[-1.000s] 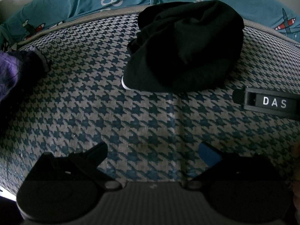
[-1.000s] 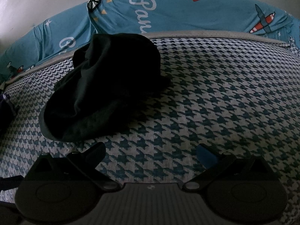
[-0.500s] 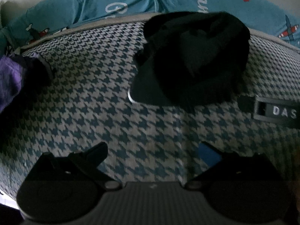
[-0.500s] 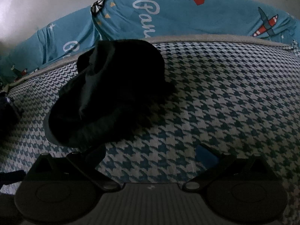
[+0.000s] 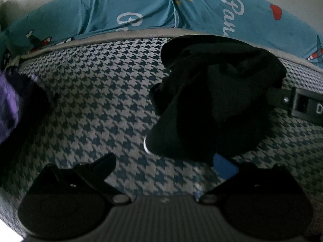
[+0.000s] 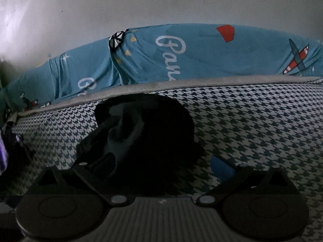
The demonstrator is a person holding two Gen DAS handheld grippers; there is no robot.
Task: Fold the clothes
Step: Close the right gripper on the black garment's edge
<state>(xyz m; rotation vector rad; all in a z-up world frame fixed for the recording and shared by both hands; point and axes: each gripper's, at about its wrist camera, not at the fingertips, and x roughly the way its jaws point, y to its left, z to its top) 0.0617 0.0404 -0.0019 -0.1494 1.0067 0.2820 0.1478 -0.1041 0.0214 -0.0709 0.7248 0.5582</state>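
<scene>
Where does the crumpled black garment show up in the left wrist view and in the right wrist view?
Left wrist view: black garment right of centre, above the right finger.
Right wrist view: black garment left of centre, low, reaching down between the fingers.
Shared landmark: teal printed bedding along the far edge of the houndstooth mattress.

Left hand-held gripper (image 5: 164, 164) spread wide over the houndstooth mattress (image 5: 90, 104); crumpled black garment (image 5: 214, 104) just beyond its right finger, purple cloth (image 5: 9, 104) far left

Houndstooth bed (image 5: 97, 109) carries crumpled black garment (image 5: 218, 109)
</scene>
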